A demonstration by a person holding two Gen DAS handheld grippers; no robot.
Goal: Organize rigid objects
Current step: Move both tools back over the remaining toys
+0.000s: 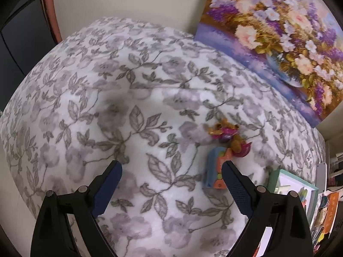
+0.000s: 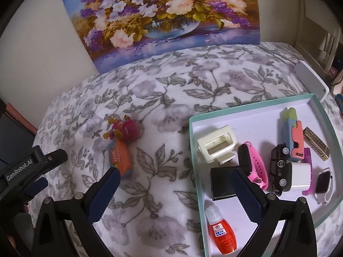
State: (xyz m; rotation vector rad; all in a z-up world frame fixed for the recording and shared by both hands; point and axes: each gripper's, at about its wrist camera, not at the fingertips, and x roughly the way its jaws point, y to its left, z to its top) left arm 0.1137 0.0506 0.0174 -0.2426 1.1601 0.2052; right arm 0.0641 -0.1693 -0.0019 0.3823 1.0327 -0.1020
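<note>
An orange and blue toy block [image 2: 120, 156] and a pink and orange figurine [image 2: 124, 129] lie together on the floral blanket; both also show in the left wrist view, the block [image 1: 215, 169] and the figurine [image 1: 227, 138]. My left gripper [image 1: 171, 167] is open and empty, the block just inside its right finger. My right gripper [image 2: 174, 176] is open and empty, between the block and a teal-rimmed tray [image 2: 194, 150] that holds several small objects: a cream holder [image 2: 216, 146], a pink band [image 2: 256, 167], a red bottle [image 2: 220, 231], a black toy car [image 2: 278, 167].
A flower painting [image 2: 167, 15] leans on the wall behind the blanket. A white flat device [image 2: 310, 79] lies at the blanket's far right edge. My left gripper's body [image 2: 27, 167] shows at the left of the right wrist view. Shelves and clutter stand to the right.
</note>
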